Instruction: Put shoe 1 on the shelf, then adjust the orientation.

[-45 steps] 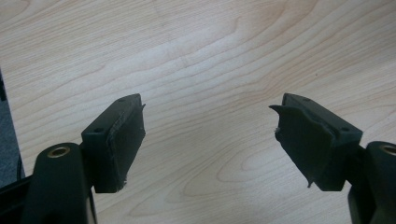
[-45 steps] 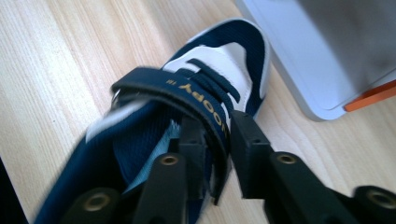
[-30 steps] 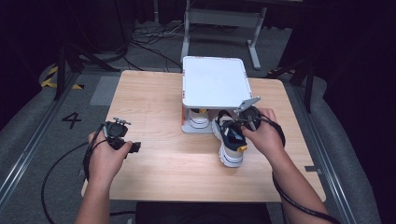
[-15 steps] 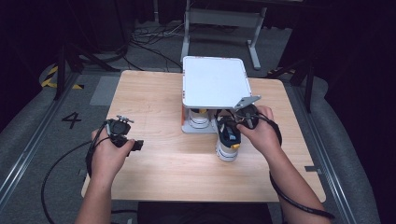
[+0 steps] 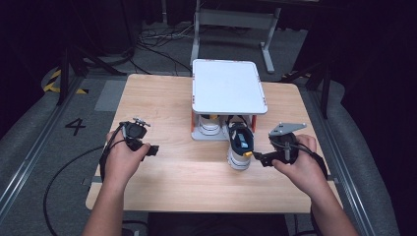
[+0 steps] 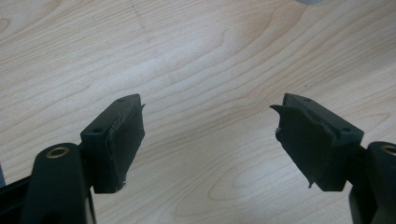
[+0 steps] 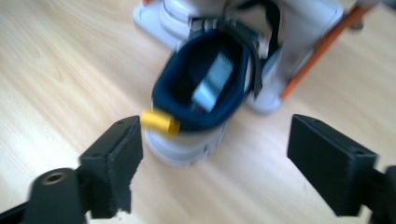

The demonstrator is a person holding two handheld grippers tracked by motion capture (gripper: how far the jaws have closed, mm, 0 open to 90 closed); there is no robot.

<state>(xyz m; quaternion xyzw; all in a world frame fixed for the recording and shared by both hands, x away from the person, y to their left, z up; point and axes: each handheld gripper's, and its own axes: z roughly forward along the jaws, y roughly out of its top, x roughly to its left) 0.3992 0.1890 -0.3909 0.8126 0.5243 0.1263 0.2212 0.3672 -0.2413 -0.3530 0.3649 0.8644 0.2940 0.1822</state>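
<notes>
Wooden table, dark room. White rack at its far middle; one sneaker stands toe-in at the rack's front, heel outward, a second shoe underneath. Right gripper just beside the heel, jaws wide, empty. Left gripper well left of the rack, jaws apart, idle. Likely the shelving step; next: push the heel inward.

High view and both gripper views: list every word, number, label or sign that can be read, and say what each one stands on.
"4": painted in dark strokes on the grey floor to the left of the wooden table.
Light blue label inside the sneaker: no print can be made out; too blurred to read.
Left gripper and right gripper: no text shows on the black jaws.
White rack: its top is blank.
</notes>
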